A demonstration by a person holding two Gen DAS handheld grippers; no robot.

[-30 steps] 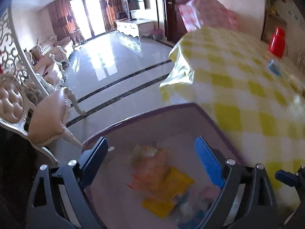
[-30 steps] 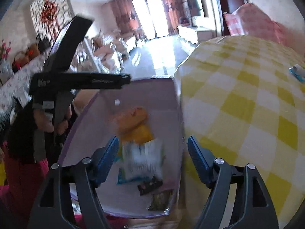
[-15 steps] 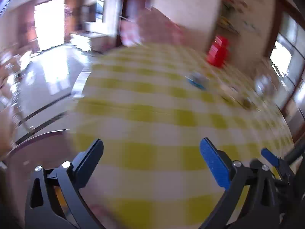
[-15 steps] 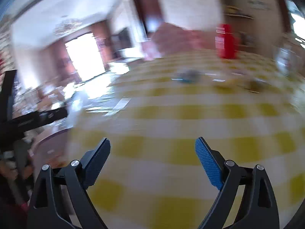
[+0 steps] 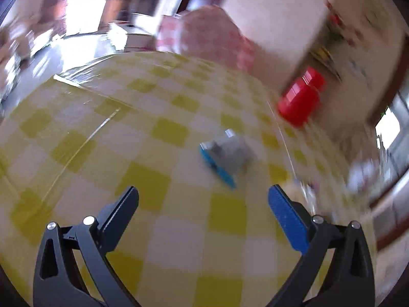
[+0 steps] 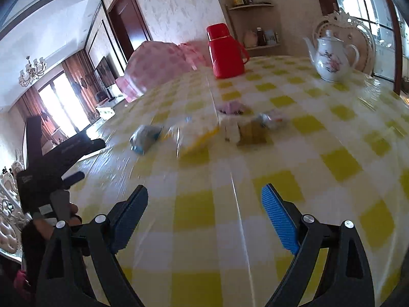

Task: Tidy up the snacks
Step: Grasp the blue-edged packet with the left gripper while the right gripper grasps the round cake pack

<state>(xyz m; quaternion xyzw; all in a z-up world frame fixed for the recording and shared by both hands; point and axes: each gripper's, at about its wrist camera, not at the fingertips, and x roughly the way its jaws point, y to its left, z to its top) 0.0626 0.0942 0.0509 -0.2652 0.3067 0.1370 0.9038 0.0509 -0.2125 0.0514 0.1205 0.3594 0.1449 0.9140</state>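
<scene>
Both the left gripper (image 5: 203, 199) and the right gripper (image 6: 204, 197) hang over the checked surface (image 6: 340, 163) with fingers spread wide and empty, evidently ready to pick. The snacks (image 6: 204, 130) lie loosely scattered mid-surface ahead, a blue-edged packet (image 5: 225, 157) nearest the left gripper.

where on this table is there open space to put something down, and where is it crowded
Bare tablecloth spans the near side, from the right hand-held gripper up to the snack packets. Another free patch lies between the red flask and the teapot. The snack packets crowd the middle in a row.
</scene>
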